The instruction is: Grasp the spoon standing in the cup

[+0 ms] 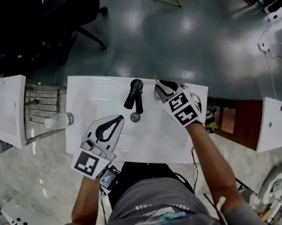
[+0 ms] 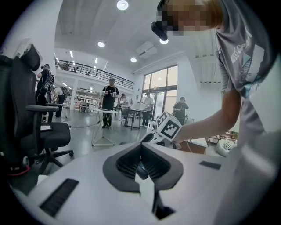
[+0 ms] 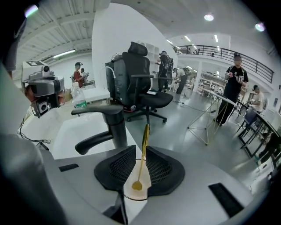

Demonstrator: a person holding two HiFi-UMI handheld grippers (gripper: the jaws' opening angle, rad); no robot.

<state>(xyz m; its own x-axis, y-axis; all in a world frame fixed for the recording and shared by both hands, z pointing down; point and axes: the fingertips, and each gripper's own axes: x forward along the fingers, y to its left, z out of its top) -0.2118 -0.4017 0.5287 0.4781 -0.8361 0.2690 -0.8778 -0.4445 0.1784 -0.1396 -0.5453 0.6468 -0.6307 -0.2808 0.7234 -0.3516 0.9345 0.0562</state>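
In the right gripper view a thin gold spoon (image 3: 143, 147) stands in a small white cup (image 3: 143, 193), its bowl at the bottom and its handle leaning up between my jaws. My right gripper (image 3: 139, 151) is open, with one pad on each side of the handle and a small gap left. The head view shows that gripper (image 1: 160, 88) at the sink's far rim, with the spoon tip (image 1: 156, 79) poking out beyond it and the cup hidden beneath. My left gripper (image 1: 118, 119) hovers over the near side of the basin, shut and empty.
A black faucet (image 1: 134, 94) stands just left of the right gripper, above the drain (image 1: 135, 117) of the white sink (image 1: 89, 95). A plastic bottle (image 1: 58, 120) lies on a rack to the left. A black office chair (image 1: 67, 8) stands on the floor beyond.
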